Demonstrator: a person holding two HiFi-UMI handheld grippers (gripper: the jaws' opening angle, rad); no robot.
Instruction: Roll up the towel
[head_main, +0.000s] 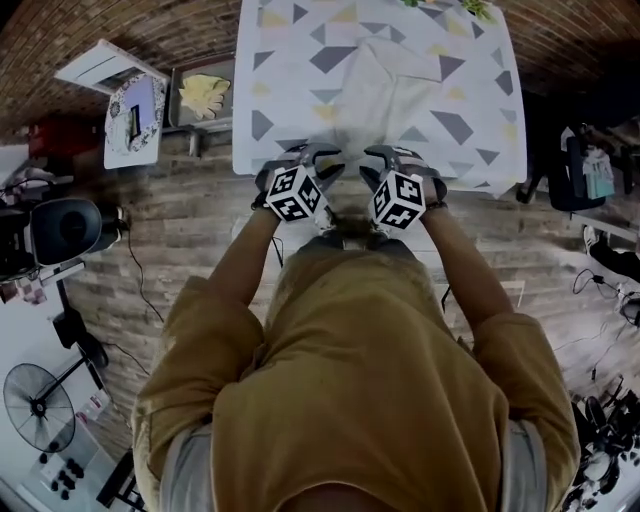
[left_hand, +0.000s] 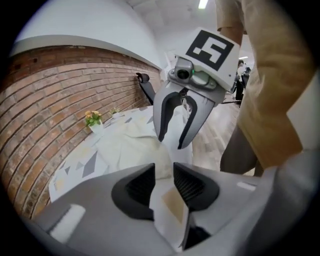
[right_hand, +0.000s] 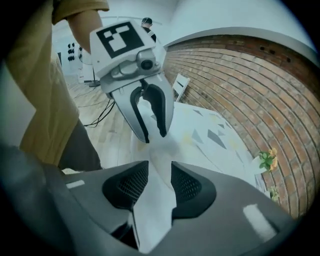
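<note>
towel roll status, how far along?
Done: nothing rolled yet; the towel lies spread on the patterned tablecloth. In hand: left gripper and right gripper each pinch its near edge, side by side. Left: the whole roll, probably away from the person.

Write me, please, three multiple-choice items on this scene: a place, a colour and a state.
1. Where does the towel lie? A floor; B patterned tablecloth; C chair.
2. What colour is the towel? A white; B red; C black.
3. How is the left gripper? A wide apart, empty; B closed on the towel; C out of view.
Key: 1 B, it is spread over the triangle print; 2 A, pale in every view; 3 B, cloth is pinched between the pads.
</note>
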